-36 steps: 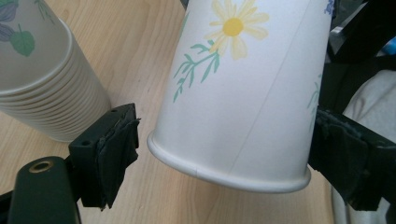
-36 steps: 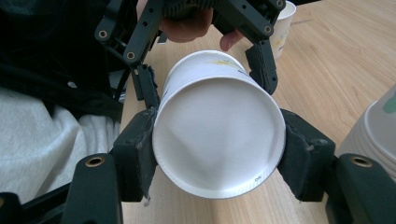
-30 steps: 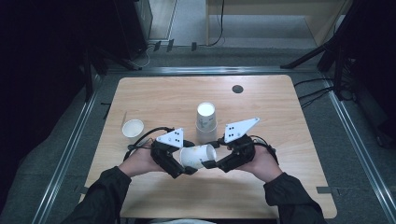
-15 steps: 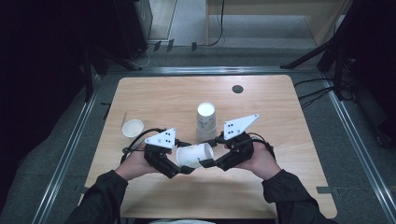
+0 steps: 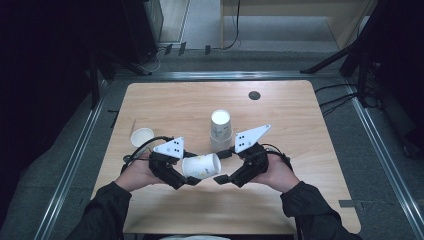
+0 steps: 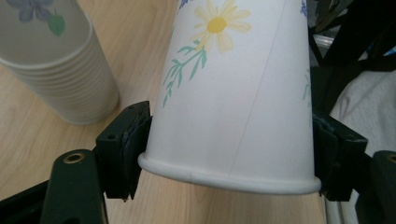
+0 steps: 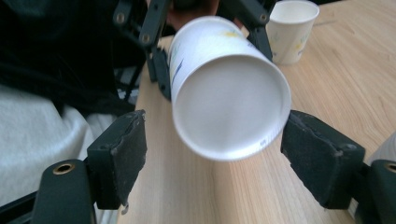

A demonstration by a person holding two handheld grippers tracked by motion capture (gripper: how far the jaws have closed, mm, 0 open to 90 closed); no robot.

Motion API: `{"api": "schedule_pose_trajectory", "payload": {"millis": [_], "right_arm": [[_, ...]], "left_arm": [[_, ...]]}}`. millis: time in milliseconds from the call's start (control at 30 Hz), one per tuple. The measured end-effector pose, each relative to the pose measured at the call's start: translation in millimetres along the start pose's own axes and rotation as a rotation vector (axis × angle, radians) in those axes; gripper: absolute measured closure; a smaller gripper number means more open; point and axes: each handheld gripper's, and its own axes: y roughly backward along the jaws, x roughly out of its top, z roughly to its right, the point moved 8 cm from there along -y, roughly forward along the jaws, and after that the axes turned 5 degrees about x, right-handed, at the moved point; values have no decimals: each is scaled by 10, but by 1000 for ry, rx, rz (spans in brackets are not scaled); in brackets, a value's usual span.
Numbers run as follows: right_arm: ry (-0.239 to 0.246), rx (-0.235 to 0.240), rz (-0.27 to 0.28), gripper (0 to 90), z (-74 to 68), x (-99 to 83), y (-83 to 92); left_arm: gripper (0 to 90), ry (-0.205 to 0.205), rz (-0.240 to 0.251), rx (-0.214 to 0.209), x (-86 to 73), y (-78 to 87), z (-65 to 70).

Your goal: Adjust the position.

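Handed across since a second ago, the flowered paper cup (image 5: 201,165) now lies sideways above the table's (image 5: 300,120) near edge, clamped at its rim end by the left gripper (image 5: 186,179), whose jaws have just been closing. Opposite, the right gripper (image 5: 223,177) has just let go; its jaws have been opening and stand clear of the cup's base. The left gripper view shows pads (image 6: 128,149) pressing the cup (image 6: 238,93) just above its rim; the right gripper view shows the white base (image 7: 229,105) between parted pads (image 7: 123,154). A stack of cups (image 5: 220,129) stands close behind, and a single cup (image 5: 142,136) sits off to the left. Sleeves are cut off by the frame's bottom.
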Motion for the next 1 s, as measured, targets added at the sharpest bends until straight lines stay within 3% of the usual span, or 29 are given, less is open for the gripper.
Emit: {"api": "schedule_pose_trajectory", "payload": {"millis": [167, 233, 267, 367, 767, 1000], "right_arm": [[14, -16, -47, 230, 14, -63, -53], [18, -19, -69, 232, 30, -101, -100], [18, -19, -69, 232, 30, -101, -100], [24, -28, -116, 236, 60, -178, -177], [32, -4, -169, 256, 60, -273, -341], [36, -3, -200, 264, 44, -346, -421]], "left_arm": [[244, -6, -97, 1, -67, -37, 0], [245, -11, -157, -10, -108, -111, 36], [244, -11, -157, -10, -108, -111, 36], [244, -21, -221, -18, -150, -202, 70], [244, -49, -309, -37, -161, -365, 138], [243, -63, -332, -57, -129, -457, 175]]}}
